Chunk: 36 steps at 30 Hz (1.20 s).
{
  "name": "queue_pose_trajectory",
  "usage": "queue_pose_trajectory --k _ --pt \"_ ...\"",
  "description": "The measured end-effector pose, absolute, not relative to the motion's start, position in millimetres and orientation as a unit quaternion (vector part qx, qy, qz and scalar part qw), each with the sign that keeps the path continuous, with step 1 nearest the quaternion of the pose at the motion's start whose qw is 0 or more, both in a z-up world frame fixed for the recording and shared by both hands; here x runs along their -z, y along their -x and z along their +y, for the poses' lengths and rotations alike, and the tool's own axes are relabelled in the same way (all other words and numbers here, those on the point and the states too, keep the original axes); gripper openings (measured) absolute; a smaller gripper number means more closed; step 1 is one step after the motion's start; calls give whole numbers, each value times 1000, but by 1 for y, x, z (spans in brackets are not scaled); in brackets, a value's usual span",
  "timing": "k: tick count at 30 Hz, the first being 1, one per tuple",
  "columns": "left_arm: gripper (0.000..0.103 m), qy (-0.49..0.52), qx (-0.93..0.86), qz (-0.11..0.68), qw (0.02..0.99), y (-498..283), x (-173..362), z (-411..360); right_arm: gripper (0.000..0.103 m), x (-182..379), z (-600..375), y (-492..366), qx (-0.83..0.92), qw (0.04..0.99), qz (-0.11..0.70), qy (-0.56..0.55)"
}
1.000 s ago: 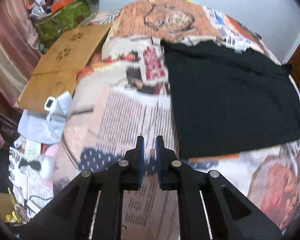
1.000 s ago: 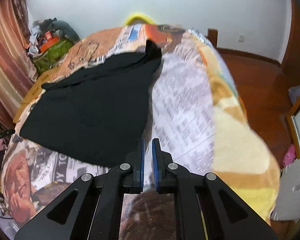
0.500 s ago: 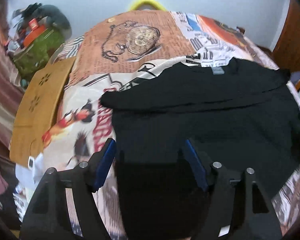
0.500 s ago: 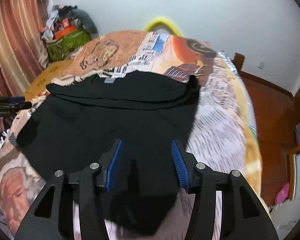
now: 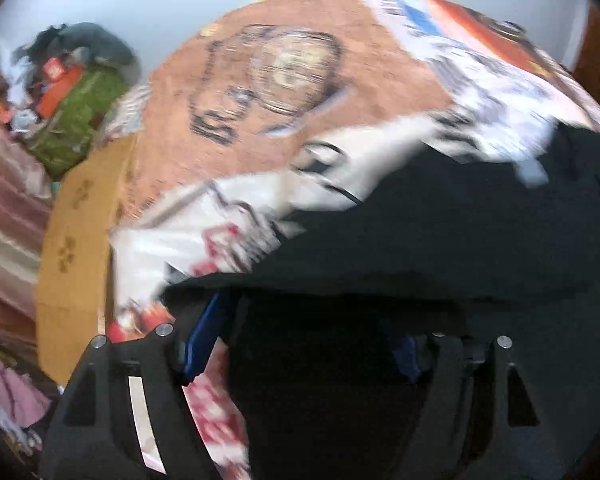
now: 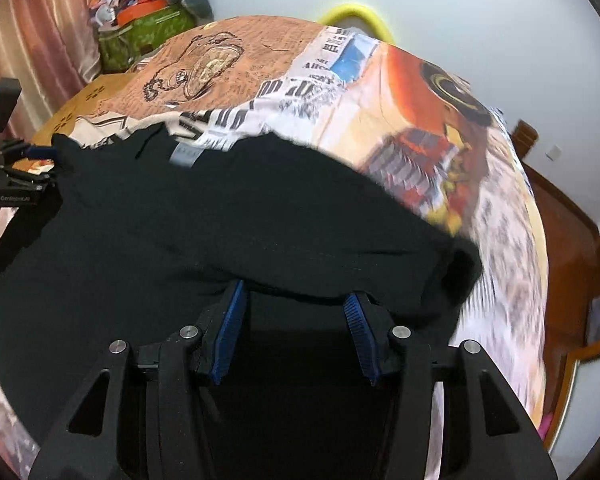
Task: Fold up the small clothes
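A black shirt (image 6: 260,216) lies across the printed bedspread (image 6: 400,92); bare bedspread beyond its far edge. Both the left gripper (image 5: 304,344) and right gripper (image 6: 296,320) gape wide over its near fold, holding nothing.

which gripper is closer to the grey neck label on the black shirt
Left. In the right wrist view the left gripper sits at the shirt edge, level with the label. The right gripper is at the near fold, further back.
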<state>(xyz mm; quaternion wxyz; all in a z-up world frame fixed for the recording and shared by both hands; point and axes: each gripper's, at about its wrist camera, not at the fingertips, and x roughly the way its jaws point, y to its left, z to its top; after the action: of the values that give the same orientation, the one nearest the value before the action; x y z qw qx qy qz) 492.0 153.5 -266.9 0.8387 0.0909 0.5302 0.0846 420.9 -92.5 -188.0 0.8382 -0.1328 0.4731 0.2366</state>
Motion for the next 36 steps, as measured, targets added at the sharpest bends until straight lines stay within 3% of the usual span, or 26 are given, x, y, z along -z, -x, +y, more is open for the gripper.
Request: queue_pose_trajectory --k 5,9,20,24,30,36 --pt "73 28 -133 496 858 -511 231 204 46 161 -119 -458 -165 882 438 52" --pt "74 22 -138 489 861 -495 222 214 46 138 -147 -443 -163 896 414 -5" --pt "77 -35 -85 546 833 -437 279 177 52 170 -131 -389 -237 851 465 63" --pt "89 -58 -98 530 840 -427 280 177 52 190 -123 -405 -220 844 479 100" --pt "89 -35 -121 535 836 -412 273 206 52 178 -146 -413 -146 869 464 88" --pt "89 -15 -118 531 839 -376 253 209 52 153 -165 -364 -159 879 442 80"
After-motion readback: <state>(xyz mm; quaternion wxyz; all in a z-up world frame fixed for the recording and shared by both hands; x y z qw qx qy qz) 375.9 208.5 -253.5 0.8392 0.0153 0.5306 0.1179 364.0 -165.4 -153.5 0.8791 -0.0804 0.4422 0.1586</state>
